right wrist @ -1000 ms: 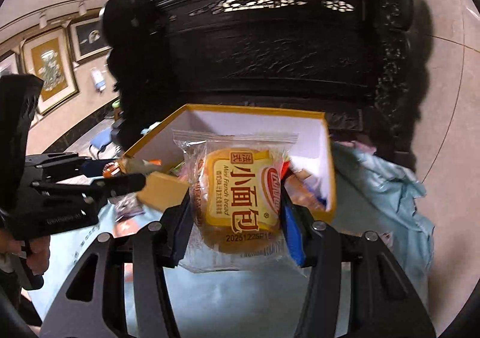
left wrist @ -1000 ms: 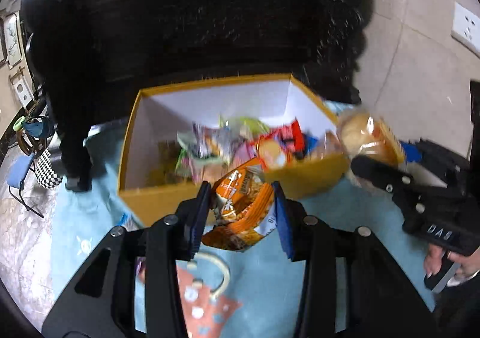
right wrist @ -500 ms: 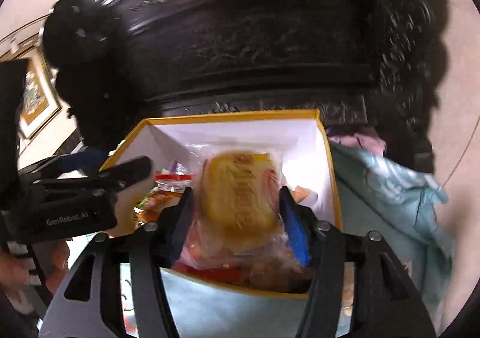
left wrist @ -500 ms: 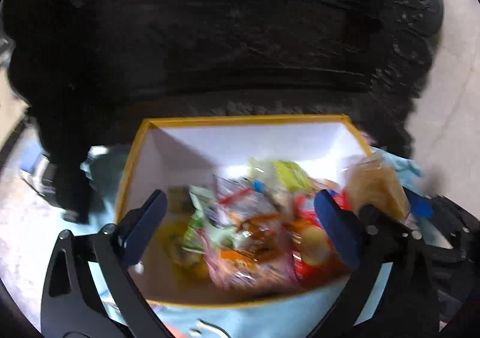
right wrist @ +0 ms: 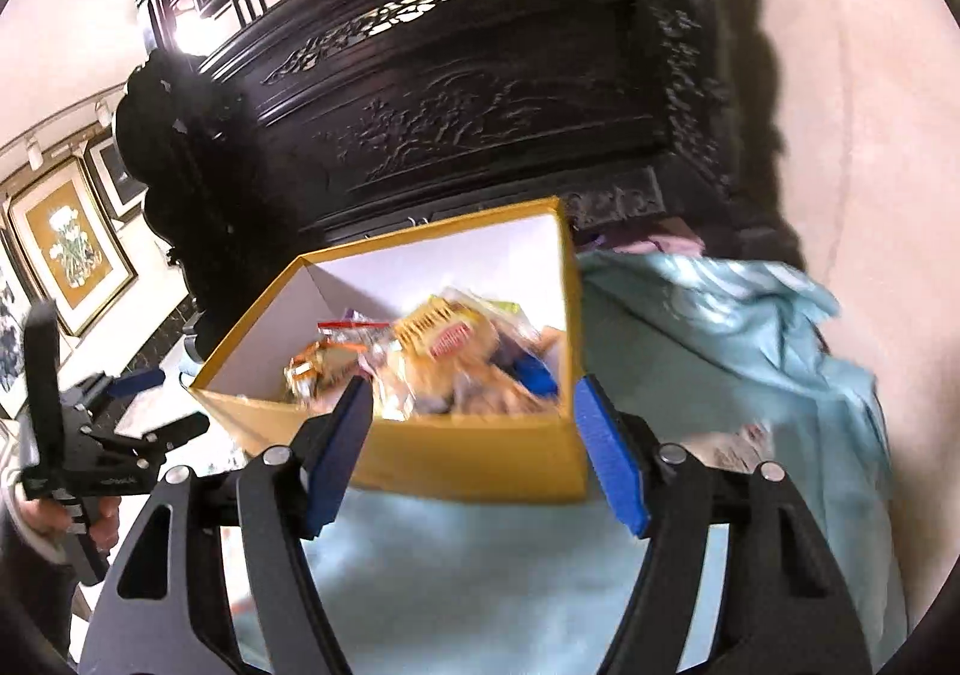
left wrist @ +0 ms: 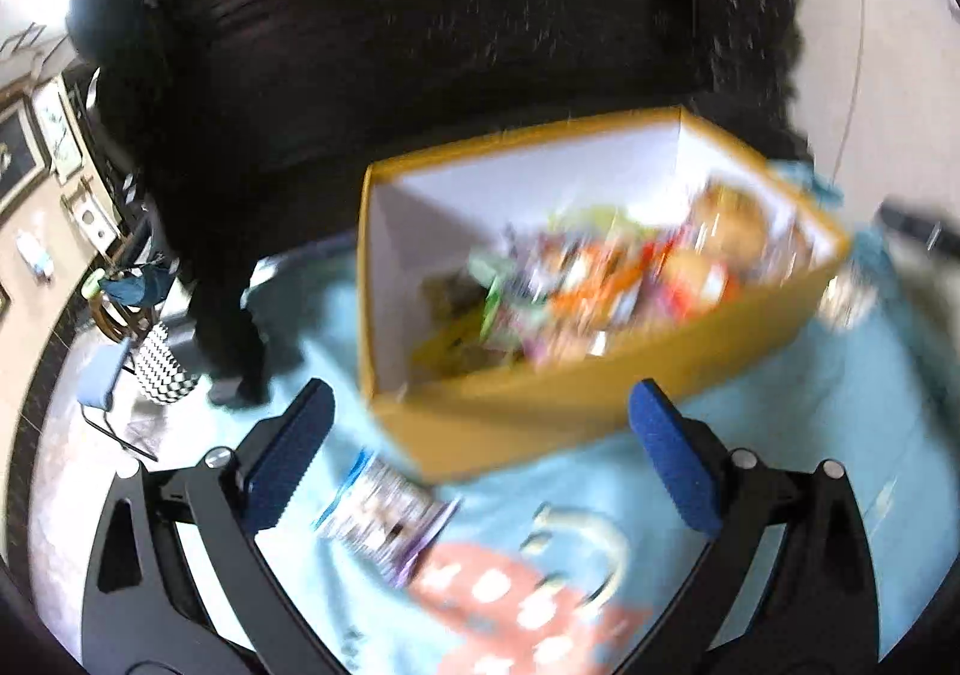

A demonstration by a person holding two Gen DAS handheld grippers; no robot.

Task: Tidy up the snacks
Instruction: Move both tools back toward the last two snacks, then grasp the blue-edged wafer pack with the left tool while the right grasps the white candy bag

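Hovering both tongs agape, empty: left gripper (left wrist: 480, 459) widest, right gripper (right wrist: 474, 453) just been opening. Purple packet (left wrist: 384, 519) lies just below my left pads (left wrist: 288, 453), outside box (left wrist: 540, 405); light, crinkly, slippery — pinch mid-body.

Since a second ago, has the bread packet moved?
Yes. The bread packet left the right gripper, whose jaws have just been opening, and lies inside the yellow box.

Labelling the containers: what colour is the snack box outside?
Mustard yellow outside, the box shows best in the right wrist view.

Box (right wrist: 468, 465) open on top; dark cabinet (right wrist: 480, 93) blocks behind, cloth (right wrist: 480, 585) in front bare.
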